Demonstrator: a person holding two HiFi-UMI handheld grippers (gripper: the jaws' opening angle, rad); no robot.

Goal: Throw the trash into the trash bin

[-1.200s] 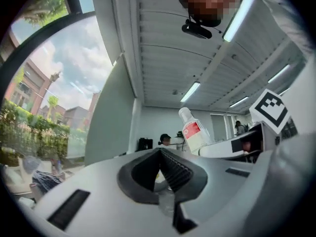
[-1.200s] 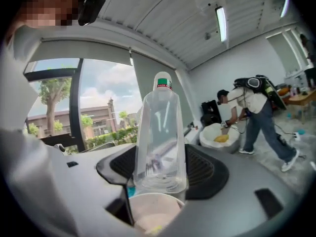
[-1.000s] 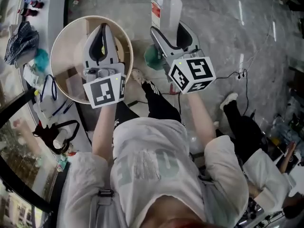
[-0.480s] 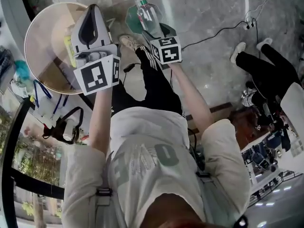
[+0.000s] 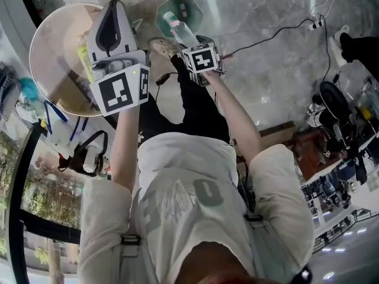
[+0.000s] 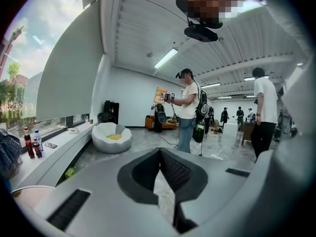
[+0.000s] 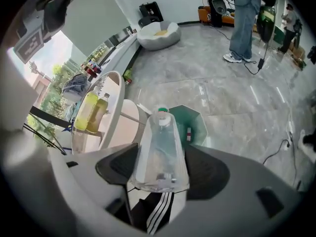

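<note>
Table at far left: the round table (image 5: 44, 70) carries a pair of yellowish bottles (image 7: 89, 111), best seen from the right gripper view. Your left claw (image 5: 113, 15) hangs over the table's right-hand edge in the head view, its marker cube (image 5: 121, 90) facing up at you. The left gripper view shows that left claw (image 6: 160, 151) with the tips pressed together and nothing between the pads; only grey floor shows through the slit below them. It looks out nearly level across the room at a white rounded seat (image 6: 112, 137) and a standing person (image 6: 190, 110). Next across, your right claw (image 5: 188, 40) points steeply down. In the right gripper view the right claw (image 7: 160, 168) pinches the clear bottle (image 7: 160, 142) at its base end, one dark pad on each side, green cap end away from you. Your striped trouser leg (image 7: 154, 215) shows beneath the bottle. The cap end lines up with the near rim of the green trash bin (image 7: 196, 125), which stands on the marble floor (image 5: 266, 76) just right of the table. From the head view the clear bottle (image 5: 177, 28) overlaps the open top of the trash bin (image 5: 198, 9); it is held above the bin, not inside it. How high above cannot be judged. Further right, a black cable (image 5: 278, 33) trails over the floor.
</note>
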